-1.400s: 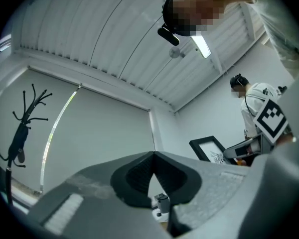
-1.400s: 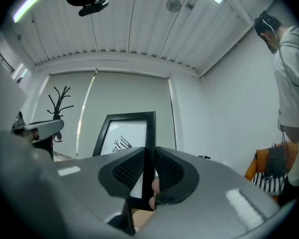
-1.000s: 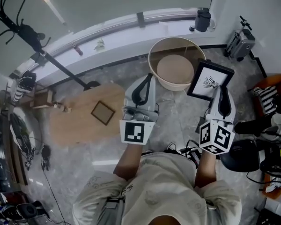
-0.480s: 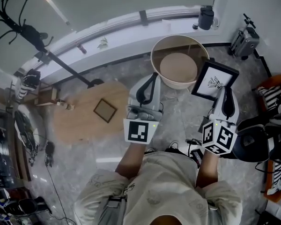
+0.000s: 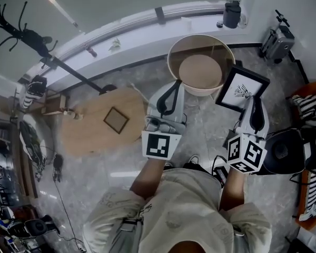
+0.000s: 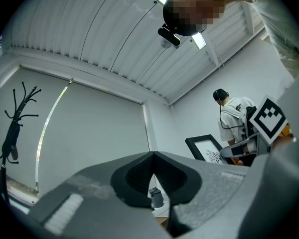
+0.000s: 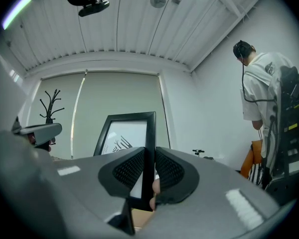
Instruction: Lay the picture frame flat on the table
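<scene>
Marble floor (image 5: 205,125) all round the oval wooden desk (image 5: 84,136), small square frame (image 5: 116,120) lying flat on it. Well right of the desk, right hand-held gripper (image 7: 149,176) clamps the black picture frame (image 5: 242,88) upright; left hand-held gripper (image 6: 153,178) is closed, empty.

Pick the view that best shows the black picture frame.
Right gripper view: the picture frame stands upright, close, its edge clamped by the right gripper. Head view shows it small, from above. Left gripper view catches only part, far off.
</scene>
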The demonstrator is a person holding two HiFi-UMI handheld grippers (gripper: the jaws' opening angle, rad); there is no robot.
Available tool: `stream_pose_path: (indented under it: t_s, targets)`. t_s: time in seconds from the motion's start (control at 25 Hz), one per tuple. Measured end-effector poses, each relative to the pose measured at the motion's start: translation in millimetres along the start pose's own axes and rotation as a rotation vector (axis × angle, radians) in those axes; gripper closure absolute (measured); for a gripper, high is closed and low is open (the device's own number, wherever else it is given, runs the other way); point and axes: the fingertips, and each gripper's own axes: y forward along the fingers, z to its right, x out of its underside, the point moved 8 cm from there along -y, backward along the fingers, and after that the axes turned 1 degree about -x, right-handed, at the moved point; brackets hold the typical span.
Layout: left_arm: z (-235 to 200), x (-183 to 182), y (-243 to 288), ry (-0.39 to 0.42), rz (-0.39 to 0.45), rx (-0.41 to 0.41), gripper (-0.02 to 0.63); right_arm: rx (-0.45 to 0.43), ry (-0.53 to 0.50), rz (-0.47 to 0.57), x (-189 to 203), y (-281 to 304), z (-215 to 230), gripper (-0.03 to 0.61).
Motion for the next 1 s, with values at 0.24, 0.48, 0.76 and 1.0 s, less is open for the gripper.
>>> stream_pose_path:
  t_s: [0.24,0.48,0.76,1.0]
  targets:
    - [25.0,4.8,10.1,0.001,-0.019,-0.012,0.611,-0.018,0.002,-0.023,5.9,2.1,24.7,0.508]
    - [38.6,6.7,14.4,0.007,-0.019,-0.022,0.611,-0.021,0.022,-0.026,10.6,2.2,41.6,0.508]
    - [44.2,5.4,21.5,0.012,-0.009,-0.017,0.611,-0.025,0.027,-0.013,8.6,3.8,46.5,0.508]
    - [42.2,12.2,30.6,0.002,0.012,-0.009,0.611,-0.022,0.014,-0.008,11.6,12.4,46.3,0.508]
